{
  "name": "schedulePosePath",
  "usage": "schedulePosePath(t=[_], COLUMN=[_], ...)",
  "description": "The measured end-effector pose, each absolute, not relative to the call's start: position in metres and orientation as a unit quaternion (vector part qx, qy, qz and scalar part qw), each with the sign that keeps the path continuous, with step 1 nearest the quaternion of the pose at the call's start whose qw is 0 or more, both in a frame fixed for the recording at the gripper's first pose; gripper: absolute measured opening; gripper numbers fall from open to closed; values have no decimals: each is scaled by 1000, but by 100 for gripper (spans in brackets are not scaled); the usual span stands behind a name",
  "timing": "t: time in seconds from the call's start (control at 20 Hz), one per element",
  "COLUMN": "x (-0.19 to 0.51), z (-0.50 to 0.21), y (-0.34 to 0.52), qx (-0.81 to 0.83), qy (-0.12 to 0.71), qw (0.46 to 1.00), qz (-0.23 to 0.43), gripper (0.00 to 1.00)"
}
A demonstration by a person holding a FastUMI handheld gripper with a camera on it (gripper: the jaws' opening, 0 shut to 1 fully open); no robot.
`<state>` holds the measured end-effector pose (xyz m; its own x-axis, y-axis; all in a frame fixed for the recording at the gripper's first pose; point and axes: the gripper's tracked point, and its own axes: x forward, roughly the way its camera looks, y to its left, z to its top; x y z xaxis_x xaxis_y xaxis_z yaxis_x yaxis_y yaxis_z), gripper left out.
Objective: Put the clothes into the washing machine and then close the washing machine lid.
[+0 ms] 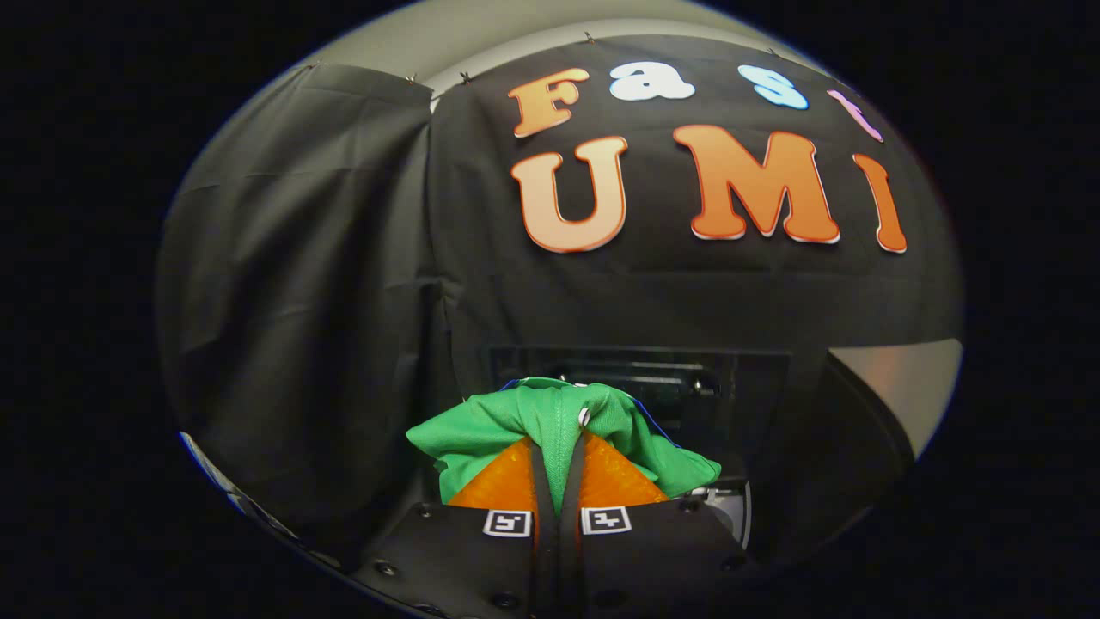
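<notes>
My hand-held gripper (557,468) has its two fingers drawn almost together, with only a thin fold of the green garment (559,421) pinched in the narrow slit between them; both fingers press on the cloth, so I have hold of it. The garment bunches up over the fingertips and spills to the left and to the right of them, with a thin blue edge showing along its far right side and a small pale button or tag near its middle; it hangs from my grip and I cannot tell whether any part of it rests on something below. Just beyond the cloth, on the far side, sits a dark rectangular opening (687,387) with glints of metal inside it; I cannot tell for certain what it is. Behind that rises the black cloth wall (301,284) of the booth, draped in folds on the left.
</notes>
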<state>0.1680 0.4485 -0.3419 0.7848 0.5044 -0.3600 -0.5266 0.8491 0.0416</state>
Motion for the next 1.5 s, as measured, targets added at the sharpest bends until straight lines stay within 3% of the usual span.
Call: schedulePosePath(t=[0.3,0.5,1.1,1.4,1.5], x=[189,172,177,176,177], z=[-478,-539,-542,-540,-534], y=[424,418,420,422,423], qx=[-25,-52,-34,-38,-40], qy=[311,392,416,429,424], qw=[932,903,893,886,888], qz=[185,169,170,172,175], gripper=[8,8,10,100,99])
